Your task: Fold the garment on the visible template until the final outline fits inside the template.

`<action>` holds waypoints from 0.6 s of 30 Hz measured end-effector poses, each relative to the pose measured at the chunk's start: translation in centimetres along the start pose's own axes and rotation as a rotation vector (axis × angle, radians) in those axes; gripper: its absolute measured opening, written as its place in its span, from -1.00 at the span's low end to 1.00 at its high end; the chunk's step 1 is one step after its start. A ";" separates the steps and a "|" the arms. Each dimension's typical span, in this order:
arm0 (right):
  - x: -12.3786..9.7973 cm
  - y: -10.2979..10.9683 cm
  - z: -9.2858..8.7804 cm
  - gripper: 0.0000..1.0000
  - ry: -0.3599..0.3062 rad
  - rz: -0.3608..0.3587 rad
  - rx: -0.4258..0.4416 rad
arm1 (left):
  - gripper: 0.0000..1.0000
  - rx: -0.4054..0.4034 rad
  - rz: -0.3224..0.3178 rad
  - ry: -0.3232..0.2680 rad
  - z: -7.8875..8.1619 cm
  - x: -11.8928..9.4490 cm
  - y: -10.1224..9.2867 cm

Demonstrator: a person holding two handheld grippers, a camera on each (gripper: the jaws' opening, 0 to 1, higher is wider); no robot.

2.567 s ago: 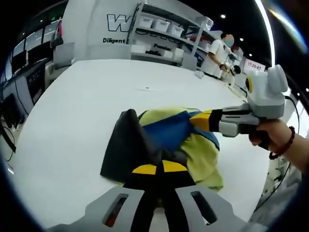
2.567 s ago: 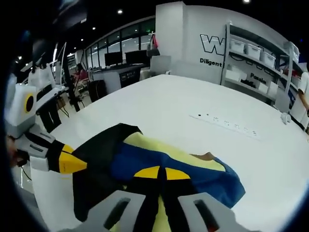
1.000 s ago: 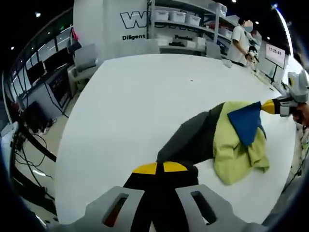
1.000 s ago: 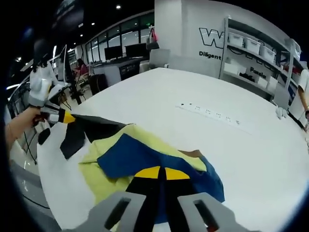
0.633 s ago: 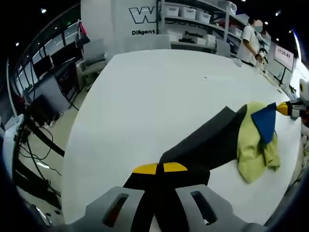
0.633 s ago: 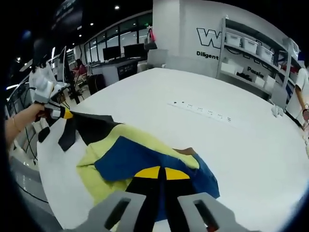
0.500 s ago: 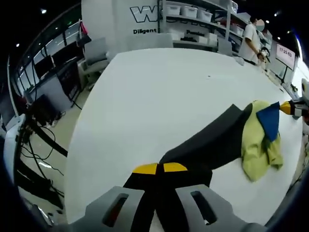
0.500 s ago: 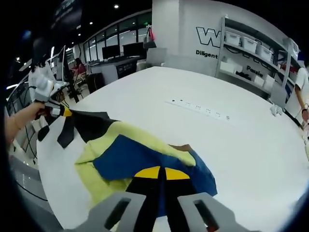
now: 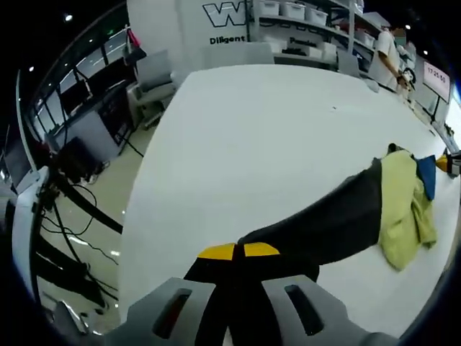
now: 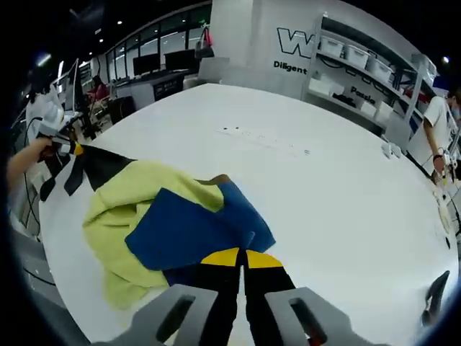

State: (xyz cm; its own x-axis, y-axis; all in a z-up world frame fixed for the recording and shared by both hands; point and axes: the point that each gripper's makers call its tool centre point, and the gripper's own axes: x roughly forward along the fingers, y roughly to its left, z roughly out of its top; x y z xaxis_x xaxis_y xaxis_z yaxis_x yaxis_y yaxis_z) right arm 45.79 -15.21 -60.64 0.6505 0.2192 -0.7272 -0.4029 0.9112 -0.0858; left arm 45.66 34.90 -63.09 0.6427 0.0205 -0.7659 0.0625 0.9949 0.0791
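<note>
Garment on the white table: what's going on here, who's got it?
A person holds one garment with two handheld grippers over a white table. The left gripper is shut on its black end, the right gripper on its blue part. The cloth hangs stretched between them, yellow section bunched, not yet folded. No template outline is visible on the table.

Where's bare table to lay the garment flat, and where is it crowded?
Free: the wide white table between the garment and the strip of small marks, and on toward the shelves. In the left gripper view, the tabletop beyond the black sleeve is bare too. Crowded: the near edge, where the left gripper and right gripper hold the cloth.
</note>
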 end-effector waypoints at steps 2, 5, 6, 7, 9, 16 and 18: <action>0.0 -0.6 -0.3 -1.00 0.009 -0.007 0.003 | -1.00 0.013 0.007 0.007 0.0 0.0 -0.1; 0.1 -1.6 -1.0 -1.00 0.028 -0.029 0.006 | -1.00 0.031 0.018 0.015 0.1 0.2 0.1; 0.1 -1.9 -1.2 -1.00 0.031 -0.036 0.006 | -1.00 0.030 0.021 0.017 0.1 0.2 0.2; 0.1 -2.0 -1.3 -1.00 0.033 -0.040 0.006 | -1.00 0.031 0.022 0.017 0.1 0.2 0.3; 0.2 -2.6 -1.9 -1.00 0.046 -0.050 0.017 | -1.00 0.032 0.035 0.019 0.1 0.2 0.7; 0.3 -4.5 -3.9 -1.00 0.097 -0.103 0.023 | -1.00 0.028 0.136 0.021 0.5 0.1 3.6; 0.3 -4.9 -4.2 -1.00 0.102 -0.111 0.022 | -1.00 0.030 0.139 0.017 0.8 0.1 4.0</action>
State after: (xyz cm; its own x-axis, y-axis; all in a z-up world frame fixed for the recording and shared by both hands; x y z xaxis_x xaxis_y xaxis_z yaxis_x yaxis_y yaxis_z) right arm 45.26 -21.04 -63.30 0.6207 0.0811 -0.7798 -0.3175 0.9354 -0.1554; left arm 46.56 38.80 -62.38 0.6336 0.1600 -0.7569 -0.0031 0.9789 0.2044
